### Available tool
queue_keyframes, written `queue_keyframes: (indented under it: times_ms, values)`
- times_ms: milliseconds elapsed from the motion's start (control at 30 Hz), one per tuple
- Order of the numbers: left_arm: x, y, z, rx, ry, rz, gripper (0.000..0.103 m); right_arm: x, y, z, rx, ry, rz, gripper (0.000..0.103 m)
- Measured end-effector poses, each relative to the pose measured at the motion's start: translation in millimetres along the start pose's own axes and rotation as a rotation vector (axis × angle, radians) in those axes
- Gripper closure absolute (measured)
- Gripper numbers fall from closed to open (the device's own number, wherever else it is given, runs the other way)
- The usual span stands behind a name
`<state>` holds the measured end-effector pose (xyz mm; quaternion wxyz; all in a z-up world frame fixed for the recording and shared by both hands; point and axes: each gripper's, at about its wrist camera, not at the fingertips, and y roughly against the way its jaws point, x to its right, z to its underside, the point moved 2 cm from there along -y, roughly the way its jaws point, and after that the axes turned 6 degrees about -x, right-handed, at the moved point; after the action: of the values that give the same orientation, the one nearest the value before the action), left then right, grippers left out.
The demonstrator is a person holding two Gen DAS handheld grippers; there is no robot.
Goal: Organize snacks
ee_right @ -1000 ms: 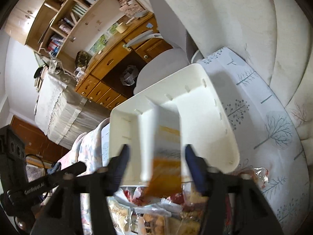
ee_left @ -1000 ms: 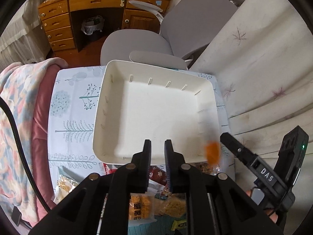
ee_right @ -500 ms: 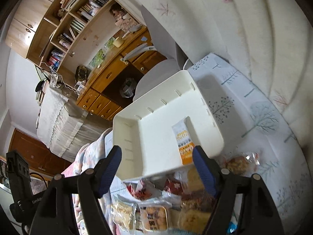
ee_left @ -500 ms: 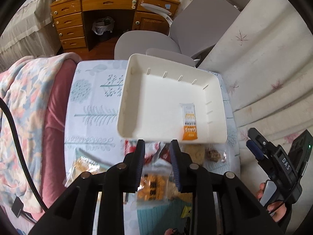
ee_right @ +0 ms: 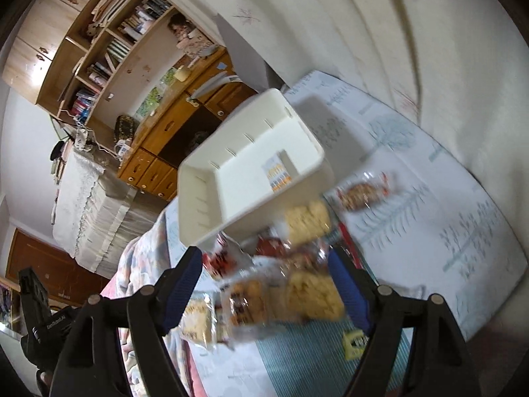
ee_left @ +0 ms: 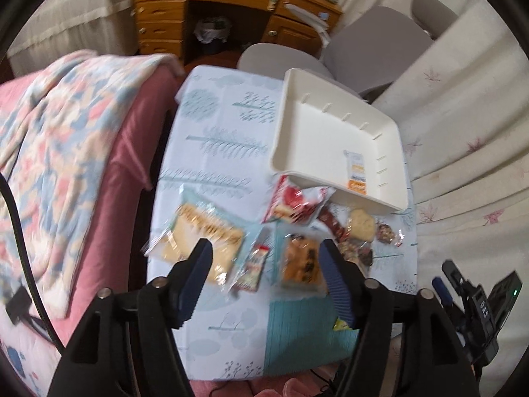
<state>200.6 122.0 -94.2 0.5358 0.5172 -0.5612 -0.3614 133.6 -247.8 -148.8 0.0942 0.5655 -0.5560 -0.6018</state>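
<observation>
Item: white tray (ee_left: 334,139), set ahead and to the right of the left gripper (ee_left: 264,264); ahead and slightly left of the right gripper (ee_right: 264,278). One orange-and-white packet (ee_left: 356,172) is lying inside, near the right wall. The tray's near edge appears to rest on a red-and-white packet (ee_left: 291,203).

Item: loose snacks on the tree-print tablecloth (ee_left: 215,139). A wide yellow cracker pack (ee_left: 201,241) lies ahead of the left finger of the left gripper; a narrow sachet (ee_left: 253,266) and a brown biscuit pack (ee_left: 301,261) lie between its fingers. A round cookie (ee_left: 362,225) and a dark nut cluster pack (ee_left: 385,233) lie beyond its right finger.

Item: left gripper, spread wide, nothing held. Right gripper, likewise spread wide and empty, held above the pile.

Step judged in hand: selection of the next snack, one being placed already. Next move judged to call for a descent onto a single pack, the brown biscuit pack being best framed, with fingers closed on its edges, neighbouring wrappers being avoided.
</observation>
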Motion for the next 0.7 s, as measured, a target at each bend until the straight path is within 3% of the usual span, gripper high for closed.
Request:
queue_keyframes:
  times_ms: [300,433,533,700]
  values:
    - [-55,-12,25,-0.007,0.207,0.041,0.024,36,-2,45,-0.083,-0.084,0.063,0.024]
    - [-78,-30,25,-0.026,0.362,0.063,0.021,50,-10,54,-0.137,-0.123,0.094,0.024]
    - [-89,-46,22,-0.043,0.440,0.063,0.013,65,-18,59,-0.180,-0.188,0.088,0.024]
    - [-99,-78,16,-0.078,0.528,0.064,0.011,94,-38,63,-0.281,-0.341,0.078,0.024]
